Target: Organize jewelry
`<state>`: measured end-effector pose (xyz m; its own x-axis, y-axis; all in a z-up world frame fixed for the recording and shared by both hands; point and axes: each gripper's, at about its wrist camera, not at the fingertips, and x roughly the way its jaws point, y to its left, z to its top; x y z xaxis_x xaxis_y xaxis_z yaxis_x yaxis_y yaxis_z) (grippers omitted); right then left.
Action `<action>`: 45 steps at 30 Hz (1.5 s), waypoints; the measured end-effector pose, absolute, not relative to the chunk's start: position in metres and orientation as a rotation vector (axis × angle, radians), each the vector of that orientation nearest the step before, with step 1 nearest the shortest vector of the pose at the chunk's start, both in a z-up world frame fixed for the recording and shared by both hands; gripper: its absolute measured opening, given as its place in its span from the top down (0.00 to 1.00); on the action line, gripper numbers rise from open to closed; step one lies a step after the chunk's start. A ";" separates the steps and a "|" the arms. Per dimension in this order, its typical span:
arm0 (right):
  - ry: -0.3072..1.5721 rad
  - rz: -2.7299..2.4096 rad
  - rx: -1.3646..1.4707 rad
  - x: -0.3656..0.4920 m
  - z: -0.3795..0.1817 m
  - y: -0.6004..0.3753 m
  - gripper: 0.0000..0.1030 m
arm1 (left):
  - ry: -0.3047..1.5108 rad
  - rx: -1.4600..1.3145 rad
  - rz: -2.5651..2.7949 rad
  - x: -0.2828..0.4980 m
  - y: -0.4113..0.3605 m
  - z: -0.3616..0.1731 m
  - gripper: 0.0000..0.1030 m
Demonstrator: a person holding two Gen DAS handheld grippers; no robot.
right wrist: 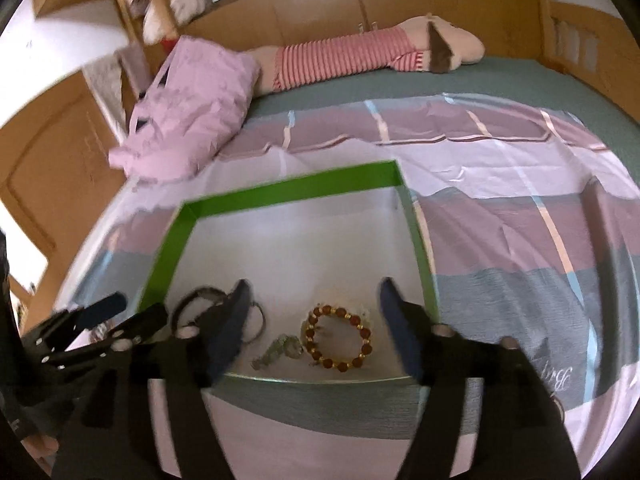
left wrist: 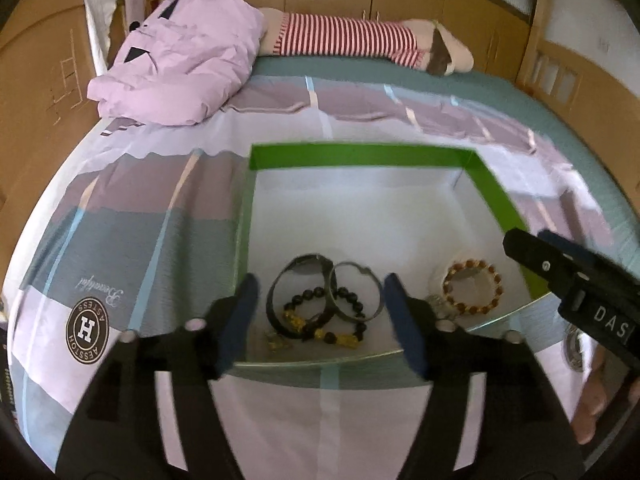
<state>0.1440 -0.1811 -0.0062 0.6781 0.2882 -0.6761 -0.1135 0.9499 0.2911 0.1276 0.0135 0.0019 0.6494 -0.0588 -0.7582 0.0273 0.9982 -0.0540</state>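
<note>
Contents of green-walled tray [left wrist: 360, 155] on the bed [left wrist: 120, 240], listed left to right, both grippers at its near edge.

1. Left gripper [left wrist: 318, 320]: jaws wide, holding nothing, poised over the near-left cluster.
2. Dark bangle [left wrist: 280, 300], just ahead of the left gripper, nearer its left finger. Rigid hoop, likely light and slick; best pinched across the band where it lies clear of the beads.
3. Black-and-gold bead bracelet [left wrist: 320, 320], directly between the left gripper's fingers, overlapped by both hoops. Probably strung on elastic, so floppy; take hold across the beads, expecting neighbours to drag along.
4. Silver bangle [left wrist: 358, 292], toward the left gripper's right finger, touching the dark one. Stiff, thin, smooth; could slip from the pads.
5. Small pale trinket [right wrist: 280, 350], ahead-left within the right gripper's span. Too blurred to identify; presumably delicate.
6. Brown bead bracelet [right wrist: 340, 338], centred between the right gripper's fingers, lying flat and apart. Soft loop; grip one side.
7. Right gripper [right wrist: 314, 326]: jaws wide, empty.
</note>
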 end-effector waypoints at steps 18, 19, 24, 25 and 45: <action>0.665 0.077 0.036 0.110 0.007 -0.169 0.01 | 0.734 0.005 -0.006 0.086 0.013 0.034 0.02; 0.669 0.081 0.037 0.110 0.007 -0.169 0.01 | 0.734 0.017 -0.005 0.086 0.011 0.033 0.02; 0.672 0.084 0.017 0.109 0.006 -0.164 0.01 | 0.745 0.041 -0.004 0.086 0.005 0.031 0.02; 0.672 0.084 0.015 0.109 0.006 -0.164 0.01 | 0.752 0.025 -0.011 0.086 0.006 0.031 0.02; 0.684 0.089 0.009 0.108 0.002 -0.160 0.01 | 0.778 -0.022 -0.029 0.088 0.009 0.027 0.02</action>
